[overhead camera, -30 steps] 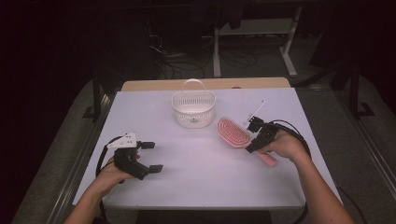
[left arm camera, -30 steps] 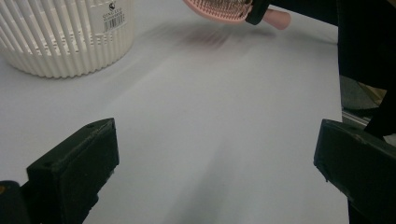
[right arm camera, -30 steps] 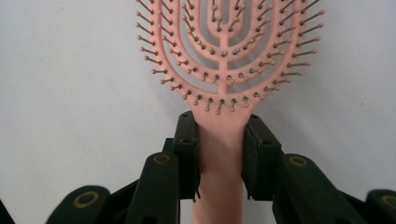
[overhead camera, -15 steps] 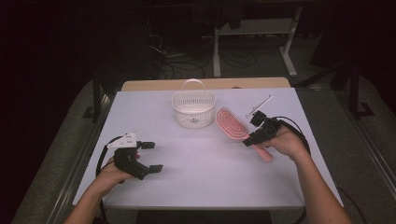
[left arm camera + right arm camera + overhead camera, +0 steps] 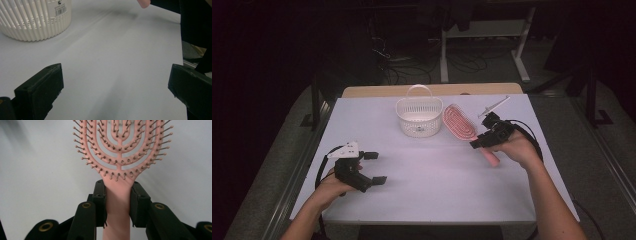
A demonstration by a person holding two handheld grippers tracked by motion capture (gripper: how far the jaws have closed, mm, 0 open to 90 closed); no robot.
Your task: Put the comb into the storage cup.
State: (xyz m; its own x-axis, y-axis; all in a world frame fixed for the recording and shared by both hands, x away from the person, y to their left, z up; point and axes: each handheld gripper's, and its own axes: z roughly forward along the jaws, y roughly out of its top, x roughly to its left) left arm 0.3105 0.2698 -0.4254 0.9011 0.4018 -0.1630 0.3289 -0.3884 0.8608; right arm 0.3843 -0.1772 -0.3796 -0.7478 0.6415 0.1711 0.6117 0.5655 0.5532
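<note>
Pink plastic catches the eye first: from the high view, a pink hairbrush (image 5: 460, 123) is held up by its handle in the right gripper (image 5: 478, 143), its bristled head slanting up toward a white slatted basket (image 5: 418, 117) at the back middle of the white table (image 5: 437, 185). The brush head sits just beside the basket's right side; I cannot tell whether they touch. The handle end pokes out below the person's right hand (image 5: 517, 148). Near the front left, the left gripper (image 5: 374, 167) rests low over the table in the left hand (image 5: 332, 184), jaws spread wide with nothing between them, well apart from the basket.

From the left gripper view, the two black jaws stand far apart over bare table, and the basket (image 5: 35, 20) sits ahead at the upper left.

From the right gripper view, the jaws are drawn in narrow and clamp the hairbrush (image 5: 119, 150) at the neck, where handle meets head, bristles facing the camera.
</note>
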